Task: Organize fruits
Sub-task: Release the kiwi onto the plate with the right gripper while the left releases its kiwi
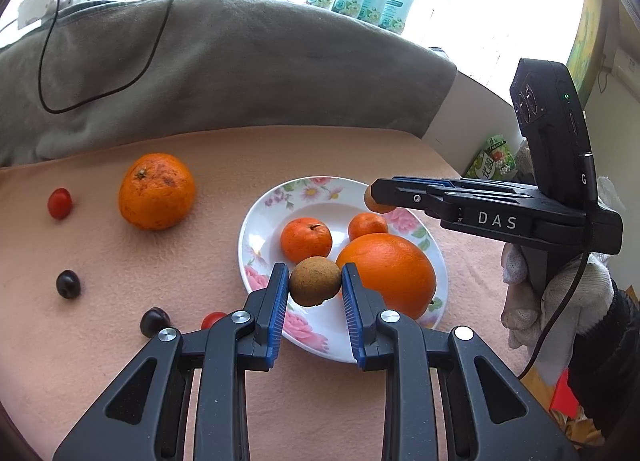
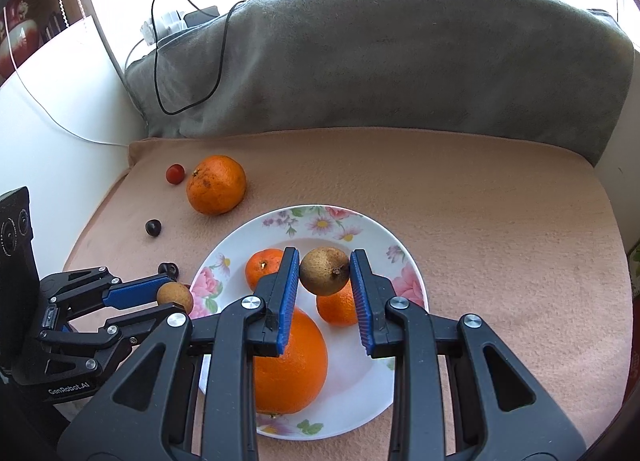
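My left gripper [image 1: 315, 275] is shut on a small brown longan [image 1: 315, 283], held over the near rim of a floral plate [image 1: 256, 221]. The right gripper [image 2: 325, 261] is shut on a second brown longan [image 2: 325, 272] above the middle of the same plate [image 2: 372, 227]. In the plate lie a big orange [image 1: 388, 273] and two small tangerines [image 1: 306, 240] [image 1: 367, 224]. In the left wrist view the right gripper [image 1: 376, 193] hangs over the plate's far right rim. The right wrist view shows the left gripper [image 2: 173, 295] at the plate's left edge.
On the pink cloth left of the plate lie a large mandarin [image 1: 157, 191], two cherry tomatoes [image 1: 60, 203] [image 1: 212, 319] and two dark cherries [image 1: 68, 283] [image 1: 155, 321]. A grey blanket [image 1: 240, 73] with a black cable rises behind. A gloved hand [image 1: 560, 293] holds the right gripper.
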The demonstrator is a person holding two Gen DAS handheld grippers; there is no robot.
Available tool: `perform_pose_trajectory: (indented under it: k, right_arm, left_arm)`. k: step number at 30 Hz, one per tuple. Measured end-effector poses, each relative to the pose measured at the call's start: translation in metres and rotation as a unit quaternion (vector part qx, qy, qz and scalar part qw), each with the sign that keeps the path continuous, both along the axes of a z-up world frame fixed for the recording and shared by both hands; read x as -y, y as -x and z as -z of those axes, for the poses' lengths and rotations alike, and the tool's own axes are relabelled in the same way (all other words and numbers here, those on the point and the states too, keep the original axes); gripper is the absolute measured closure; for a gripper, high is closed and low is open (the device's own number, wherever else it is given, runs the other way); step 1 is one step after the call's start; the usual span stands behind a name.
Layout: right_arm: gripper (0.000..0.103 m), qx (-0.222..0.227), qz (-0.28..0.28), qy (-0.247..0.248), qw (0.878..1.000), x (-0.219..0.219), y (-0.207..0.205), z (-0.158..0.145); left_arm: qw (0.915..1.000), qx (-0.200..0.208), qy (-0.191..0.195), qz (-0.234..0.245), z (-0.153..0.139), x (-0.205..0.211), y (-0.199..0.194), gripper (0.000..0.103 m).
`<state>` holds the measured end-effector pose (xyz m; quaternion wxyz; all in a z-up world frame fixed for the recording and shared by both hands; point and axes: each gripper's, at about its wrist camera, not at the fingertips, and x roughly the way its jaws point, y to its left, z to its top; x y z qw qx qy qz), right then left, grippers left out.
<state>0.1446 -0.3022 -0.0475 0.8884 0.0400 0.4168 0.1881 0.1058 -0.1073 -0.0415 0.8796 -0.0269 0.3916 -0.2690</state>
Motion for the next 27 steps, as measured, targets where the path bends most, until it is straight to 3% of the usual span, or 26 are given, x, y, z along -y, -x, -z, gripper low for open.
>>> perform_pose_trajectory:
  k: [9,12,14,16,18,20,21,23,27]
  right_arm:
    - [0.075,0.002,0.003,-0.003,1.0,-0.001,-0.001,-0.001]
    - [0.048,0.006,0.007,-0.006,1.0,0.0,0.0,-0.003]
    - [0.042,0.012,0.01,-0.008,1.0,0.001,0.001,-0.005]
    - [0.042,0.013,0.013,-0.006,1.0,0.001,0.002,-0.007]
    - [0.042,0.014,0.016,-0.005,1.0,0.001,0.002,-0.008]
    - [0.029,0.017,0.02,-0.004,1.0,0.001,0.003,-0.01]
    - [0.028,0.02,0.022,-0.004,1.0,0.001,0.003,-0.011]
    - [0.027,0.021,0.024,-0.003,1.0,0.001,0.004,-0.012]
    - [0.026,0.02,0.025,-0.003,1.0,0.001,0.005,-0.013]
  left_arm:
    - [1.0,0.001,-0.002,0.001,-0.001,0.003,0.001,0.077]
    - [1.0,0.003,-0.003,0.001,-0.002,0.003,0.002,0.077]
    - [1.0,0.003,-0.003,0.002,-0.002,0.003,0.002,0.076]
    - [1.0,0.004,-0.002,0.002,-0.003,0.004,0.002,0.067]
    - [1.0,0.007,0.0,0.001,-0.004,0.003,0.002,0.064]
    - [0.9999,0.01,-0.001,0.0,-0.005,0.003,0.003,0.058]
    - [0.9999,0.013,-0.002,0.0,-0.005,0.003,0.003,0.055]
    - [0.9999,0.017,-0.002,0.001,-0.006,0.003,0.004,0.044]
    - [0.9997,0.022,-0.007,-0.006,-0.006,0.002,0.005,0.035]
